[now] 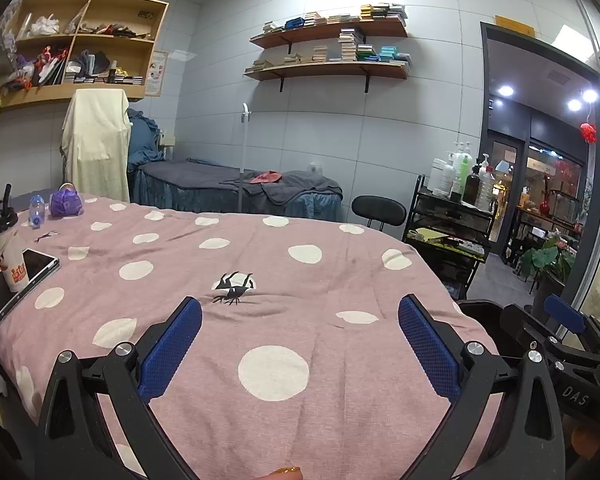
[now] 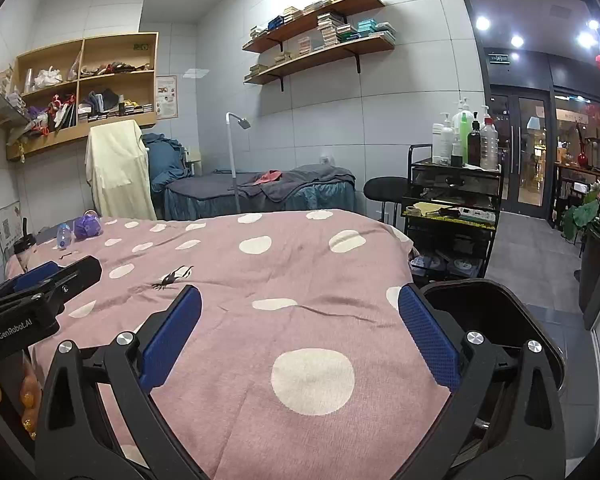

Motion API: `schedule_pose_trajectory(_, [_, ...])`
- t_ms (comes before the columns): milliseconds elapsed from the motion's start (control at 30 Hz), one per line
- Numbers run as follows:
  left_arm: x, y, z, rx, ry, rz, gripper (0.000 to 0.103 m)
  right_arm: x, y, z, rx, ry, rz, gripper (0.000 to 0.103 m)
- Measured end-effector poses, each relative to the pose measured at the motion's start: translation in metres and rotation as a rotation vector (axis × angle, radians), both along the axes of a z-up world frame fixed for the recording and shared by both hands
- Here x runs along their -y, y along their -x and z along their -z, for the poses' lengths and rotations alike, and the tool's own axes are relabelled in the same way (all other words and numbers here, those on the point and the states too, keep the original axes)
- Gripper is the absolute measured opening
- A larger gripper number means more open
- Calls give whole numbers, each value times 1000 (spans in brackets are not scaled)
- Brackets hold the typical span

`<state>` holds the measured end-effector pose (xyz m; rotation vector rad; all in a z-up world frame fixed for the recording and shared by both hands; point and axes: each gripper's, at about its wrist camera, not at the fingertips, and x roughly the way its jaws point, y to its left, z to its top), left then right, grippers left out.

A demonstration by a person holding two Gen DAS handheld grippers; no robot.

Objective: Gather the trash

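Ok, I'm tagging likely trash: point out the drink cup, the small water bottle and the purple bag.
drink cup point(image 1: 7, 254), left wrist view, printed side.
small water bottle point(image 1: 36, 211), left wrist view, clear body.
purple bag point(image 1: 65, 203), left wrist view, crumpled front.

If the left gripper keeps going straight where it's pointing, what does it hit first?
Probably the pink polka-dot bedspread itself. The open left gripper aims over it toward the black spider-like print; nothing loose lies between, though depth is unclear.
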<state>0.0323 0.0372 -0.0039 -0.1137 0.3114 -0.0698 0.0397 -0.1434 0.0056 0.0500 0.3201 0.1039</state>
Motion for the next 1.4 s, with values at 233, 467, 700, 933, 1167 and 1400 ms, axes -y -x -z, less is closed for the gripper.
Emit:
schedule_pose_trajectory(233, [2, 0, -1, 4, 1, 3, 97, 1, 3, -1, 10, -2, 4, 97])
schedule_pose_trajectory(467, [3, 1, -2, 9, -3, 5, 97, 2, 5, -1, 13, -6, 9, 97])
schedule_pose_trajectory(700, [4, 1, -3, 12, -2, 7, 97, 4, 6, -1, 13, -10, 13, 97])
schedule_pose_trajectory(933, [5, 2, -4, 14, -6, 9, 97, 5, 6, -1, 10, -11, 14, 97])
schedule_pose_trajectory(1167, [5, 1, -4, 12, -4, 11, 97, 5, 6, -1, 12, -7, 16, 97])
schedule_pose_trajectory(1400, [8, 2, -4, 11, -7, 14, 97, 4, 6, 0, 6, -10, 16, 97])
